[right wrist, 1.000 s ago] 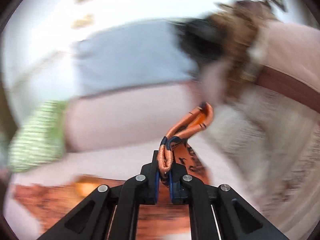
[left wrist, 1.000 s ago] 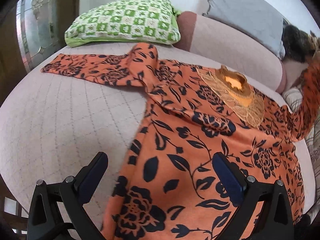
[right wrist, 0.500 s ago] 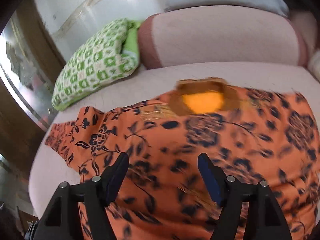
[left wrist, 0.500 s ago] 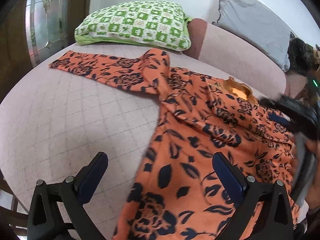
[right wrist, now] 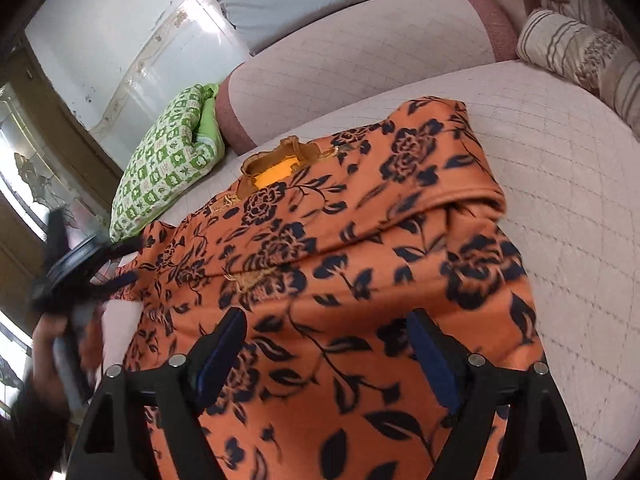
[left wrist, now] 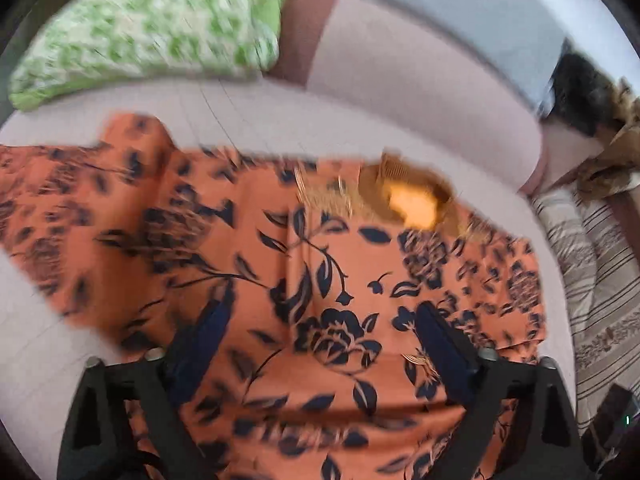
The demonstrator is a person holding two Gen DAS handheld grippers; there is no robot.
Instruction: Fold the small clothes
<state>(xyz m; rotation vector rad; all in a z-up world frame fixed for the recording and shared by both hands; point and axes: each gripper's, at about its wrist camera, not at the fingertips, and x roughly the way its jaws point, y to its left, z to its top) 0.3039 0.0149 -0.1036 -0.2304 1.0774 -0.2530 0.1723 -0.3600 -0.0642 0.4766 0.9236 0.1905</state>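
Right gripper point(right wrist: 326, 350) opening, left gripper point(left wrist: 324, 330) closing (both empty); floppy floral top point(right wrist: 360, 240), pinch sleeve at nine o'clock

The orange floral garment point(right wrist: 360, 240) under the right gripper point(right wrist: 328, 344) is soft, matt knit cloth, its collar edged in what may be gold embroidery. Beyond it, the sofa point(right wrist: 560, 184) wears matt quilted fabric. The gripper's arms look like matt black plastic.
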